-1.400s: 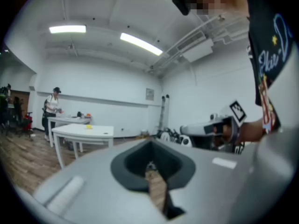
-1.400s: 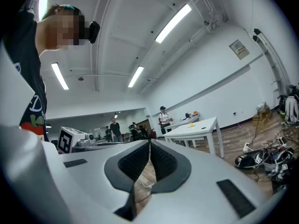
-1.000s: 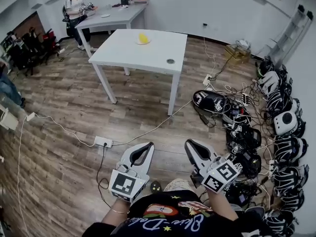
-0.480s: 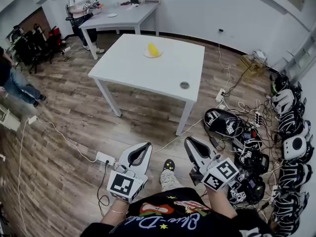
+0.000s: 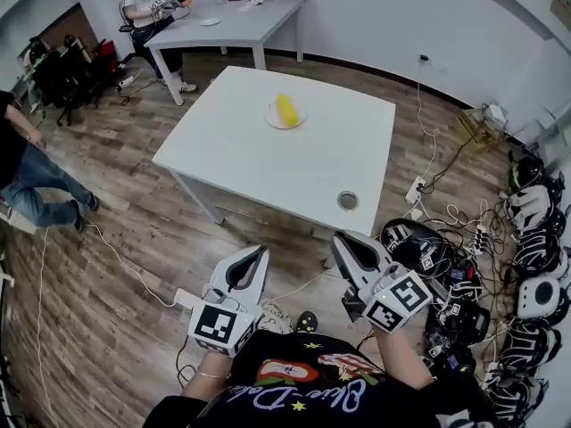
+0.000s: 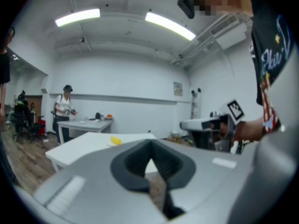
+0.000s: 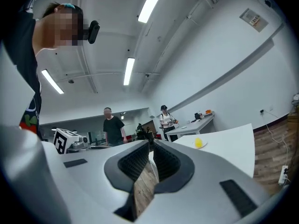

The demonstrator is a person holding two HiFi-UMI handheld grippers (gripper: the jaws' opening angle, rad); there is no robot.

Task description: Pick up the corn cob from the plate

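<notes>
A yellow corn cob lies on a small white plate toward the far side of a white table. Both grippers hang low in the head view, over the wooden floor, short of the table's near edge. My left gripper has its jaws together with nothing in them. My right gripper is shut and empty too. The left gripper view shows the corn cob far off beyond the left gripper. In the right gripper view the corn cob lies far beyond the right gripper.
A small round dark object sits near the table's front right corner. A second table with a person stands at the back. Another person is at the left. Helmets and cables crowd the floor at the right.
The white table and the corn cob have come much nearer and lower in the head view as both grippers were carried forward. Both stay shut. A person has walked in at the left.
</notes>
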